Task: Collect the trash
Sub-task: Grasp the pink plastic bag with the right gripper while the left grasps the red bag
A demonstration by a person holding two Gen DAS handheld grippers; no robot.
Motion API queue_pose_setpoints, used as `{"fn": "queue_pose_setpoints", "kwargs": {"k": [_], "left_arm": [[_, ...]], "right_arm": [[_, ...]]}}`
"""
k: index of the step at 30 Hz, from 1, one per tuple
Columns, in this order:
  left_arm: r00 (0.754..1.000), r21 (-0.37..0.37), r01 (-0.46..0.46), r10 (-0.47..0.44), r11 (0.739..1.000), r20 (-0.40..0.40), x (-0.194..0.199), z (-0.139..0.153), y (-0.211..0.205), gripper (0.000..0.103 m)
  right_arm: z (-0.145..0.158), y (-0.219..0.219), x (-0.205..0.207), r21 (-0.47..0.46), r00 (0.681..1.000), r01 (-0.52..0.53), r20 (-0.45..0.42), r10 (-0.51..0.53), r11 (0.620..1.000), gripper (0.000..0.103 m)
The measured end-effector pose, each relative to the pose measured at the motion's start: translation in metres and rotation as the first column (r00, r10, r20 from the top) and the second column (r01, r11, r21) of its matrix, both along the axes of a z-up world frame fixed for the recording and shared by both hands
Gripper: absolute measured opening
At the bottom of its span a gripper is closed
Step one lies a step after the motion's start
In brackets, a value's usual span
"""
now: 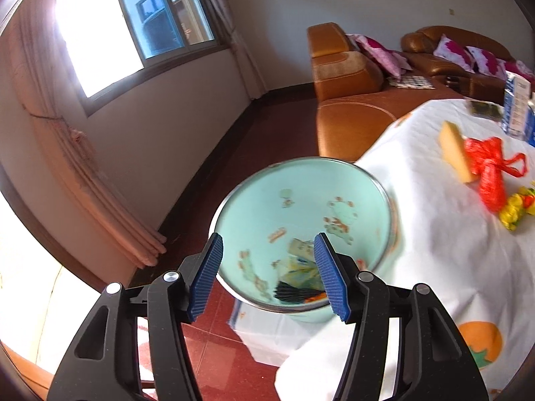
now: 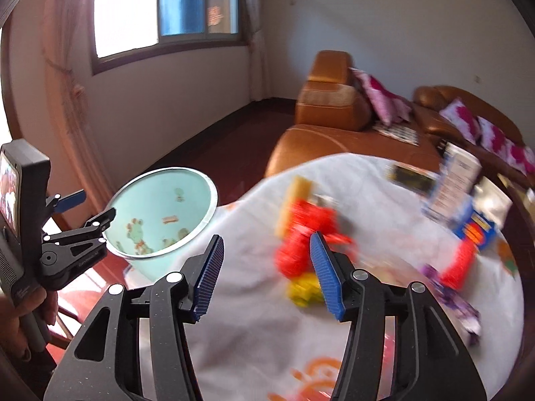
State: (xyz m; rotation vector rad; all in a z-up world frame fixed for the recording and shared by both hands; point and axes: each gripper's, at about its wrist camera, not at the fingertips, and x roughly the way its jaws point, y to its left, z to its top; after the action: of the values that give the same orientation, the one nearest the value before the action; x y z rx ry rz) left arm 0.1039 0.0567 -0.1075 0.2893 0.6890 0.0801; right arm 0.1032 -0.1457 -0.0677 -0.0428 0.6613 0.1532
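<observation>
Left wrist view: left claw (image 1: 267, 270) hangs open and empty over the one mint bin (image 1: 301, 207), some trash already lying inside. Right claw (image 2: 265, 274), also open and empty, faces the tabletop (image 2: 254, 317). I'd line it up on the red bag (image 2: 301, 237) at center frame and pinch low. One yellow wrapper (image 2: 304, 289), one purple wrapper (image 2: 451, 300).
</observation>
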Motion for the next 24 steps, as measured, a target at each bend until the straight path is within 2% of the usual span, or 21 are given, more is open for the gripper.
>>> {"fn": "queue_pose_setpoints", "kwargs": {"k": [4, 7, 9, 13, 16, 17, 19, 20, 24], "left_arm": [[0.999, -0.038, 0.047, -0.047, 0.998, -0.020, -0.013, -0.008, -0.024, 0.057], [0.997, -0.045, 0.076, -0.077, 0.996, -0.024, -0.025, -0.013, -0.041, 0.057], [0.995, -0.036, 0.096, -0.097, 0.995, -0.023, -0.032, -0.015, -0.050, 0.058], [0.993, -0.030, 0.113, -0.114, 0.993, -0.023, -0.038, -0.017, -0.060, 0.061], [0.993, -0.028, 0.117, -0.118, 0.993, -0.023, -0.038, -0.016, -0.062, 0.062], [0.993, -0.030, 0.119, -0.119, 0.993, -0.019, -0.038, -0.015, -0.062, 0.062], [0.993, -0.031, 0.120, -0.121, 0.992, -0.014, -0.038, -0.013, -0.063, 0.062], [0.993, -0.031, 0.120, -0.120, 0.992, -0.012, -0.037, -0.012, -0.062, 0.062], [0.993, -0.034, 0.120, -0.121, 0.992, -0.010, -0.037, -0.012, -0.063, 0.062]], "right_arm": [[-0.010, -0.056, -0.037, 0.007, 0.987, 0.160, -0.008, -0.160, 0.987, 0.055], [-0.021, -0.081, -0.060, 0.057, 0.973, 0.229, -0.040, -0.227, 0.972, 0.056], [-0.030, -0.085, -0.072, 0.082, 0.969, 0.243, -0.059, -0.239, 0.967, 0.057], [-0.052, -0.074, -0.081, 0.049, 0.965, 0.243, -0.110, -0.237, 0.969, 0.057], [-0.069, -0.078, -0.082, 0.063, 0.957, 0.254, -0.165, -0.241, 0.965, 0.056], [-0.073, -0.078, -0.083, 0.068, 0.956, 0.251, -0.176, -0.237, 0.966, 0.054], [-0.081, -0.077, -0.085, 0.085, 0.955, 0.238, -0.203, -0.217, 0.968, 0.042], [-0.082, -0.077, -0.085, 0.095, 0.956, 0.229, -0.210, -0.206, 0.969, 0.040], [-0.081, -0.074, -0.087, 0.114, 0.963, 0.197, -0.211, -0.170, 0.974, 0.025]]}}
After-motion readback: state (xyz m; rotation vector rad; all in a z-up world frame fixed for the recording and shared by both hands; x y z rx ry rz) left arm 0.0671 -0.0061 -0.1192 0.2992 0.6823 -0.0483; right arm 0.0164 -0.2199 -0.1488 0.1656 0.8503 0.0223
